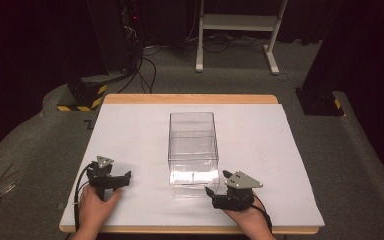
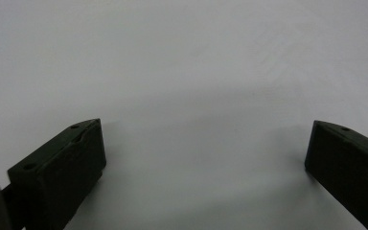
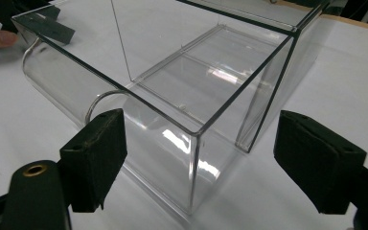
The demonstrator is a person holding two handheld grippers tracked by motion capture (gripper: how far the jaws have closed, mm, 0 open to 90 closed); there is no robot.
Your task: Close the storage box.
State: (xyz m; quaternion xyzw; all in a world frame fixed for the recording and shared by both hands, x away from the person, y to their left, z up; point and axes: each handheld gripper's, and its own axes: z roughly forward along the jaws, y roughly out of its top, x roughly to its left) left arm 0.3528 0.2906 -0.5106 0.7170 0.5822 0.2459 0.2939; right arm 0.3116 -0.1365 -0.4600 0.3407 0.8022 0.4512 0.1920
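Both of my hands sit at the near edge of the white surface (image 1: 130,135). On the left, my left gripper (image 1: 121,178) gapes wide over bare sheet, holding nothing. At centre stands the clear box (image 1: 192,150). My right gripper (image 1: 215,184) is wide open too, empty, straddling its near corner.

Clear plastic box (image 1: 192,145), white table cover (image 1: 130,130), black claws.

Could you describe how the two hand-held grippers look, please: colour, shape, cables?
Both the left gripper and the right gripper are black, each with two blocky, flat-faced jaws. Each carries a grey three-cornered plate on top. A black cable trails from the left one. Both hands are bare, with no sleeves in sight.
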